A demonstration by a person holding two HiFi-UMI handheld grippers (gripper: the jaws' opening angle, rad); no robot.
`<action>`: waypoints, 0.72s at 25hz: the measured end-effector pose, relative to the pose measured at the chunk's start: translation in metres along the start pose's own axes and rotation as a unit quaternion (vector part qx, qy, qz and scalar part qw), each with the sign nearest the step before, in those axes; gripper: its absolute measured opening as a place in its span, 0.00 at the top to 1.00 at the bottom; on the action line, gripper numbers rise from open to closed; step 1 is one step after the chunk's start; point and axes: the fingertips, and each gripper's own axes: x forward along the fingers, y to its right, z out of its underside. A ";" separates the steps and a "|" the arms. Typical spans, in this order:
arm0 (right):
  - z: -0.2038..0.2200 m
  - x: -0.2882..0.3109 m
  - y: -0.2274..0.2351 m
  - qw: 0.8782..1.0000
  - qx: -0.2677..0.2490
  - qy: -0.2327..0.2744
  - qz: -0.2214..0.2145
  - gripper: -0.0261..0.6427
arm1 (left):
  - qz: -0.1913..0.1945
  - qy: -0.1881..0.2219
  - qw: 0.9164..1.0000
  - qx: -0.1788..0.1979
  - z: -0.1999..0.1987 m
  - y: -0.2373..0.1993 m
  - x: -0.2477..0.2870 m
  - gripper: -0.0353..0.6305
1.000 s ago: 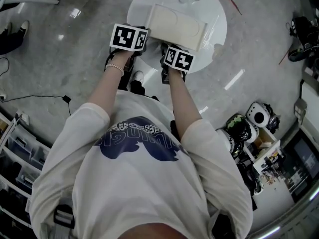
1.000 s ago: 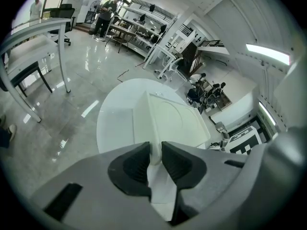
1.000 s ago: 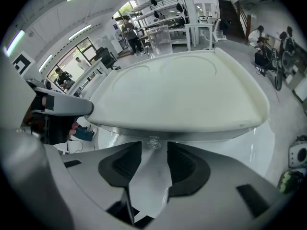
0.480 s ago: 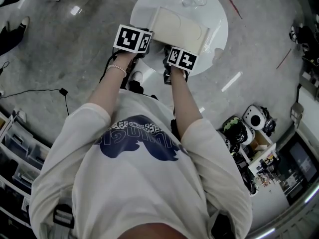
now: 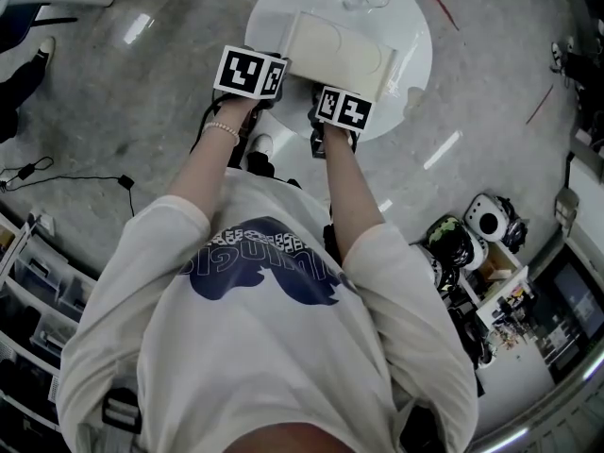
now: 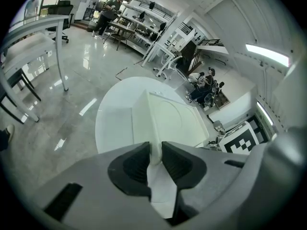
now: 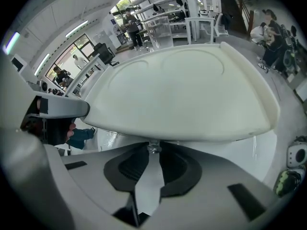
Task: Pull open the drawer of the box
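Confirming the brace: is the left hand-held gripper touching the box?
Touching. The left gripper view shows the left hand-held gripper pinching the box edge between its pads.

Cannot see the drawer front of the box (image 7: 182, 99) from the right gripper view: masked by the overhanging top. Too small to read in shape: clear knob (image 7: 153, 147). Cropped by the head view's upper edge: far rim of the worktop (image 5: 274, 8).

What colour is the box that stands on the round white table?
The box is plain cream, without pattern; the right gripper view shows it best.
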 end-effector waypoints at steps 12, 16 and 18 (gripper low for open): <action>0.002 0.000 -0.002 1.000 0.013 0.012 -0.014 0.87 | -0.002 -0.010 1.000 0.003 0.002 0.000 -0.001 0.82; 0.002 -0.001 -0.001 1.000 0.017 0.015 -0.014 0.87 | -0.003 -0.009 1.000 0.001 0.002 0.000 0.000 0.82; 0.002 -0.001 -0.001 1.000 0.019 0.018 -0.013 0.87 | -0.003 -0.010 1.000 0.001 0.003 0.000 0.000 0.82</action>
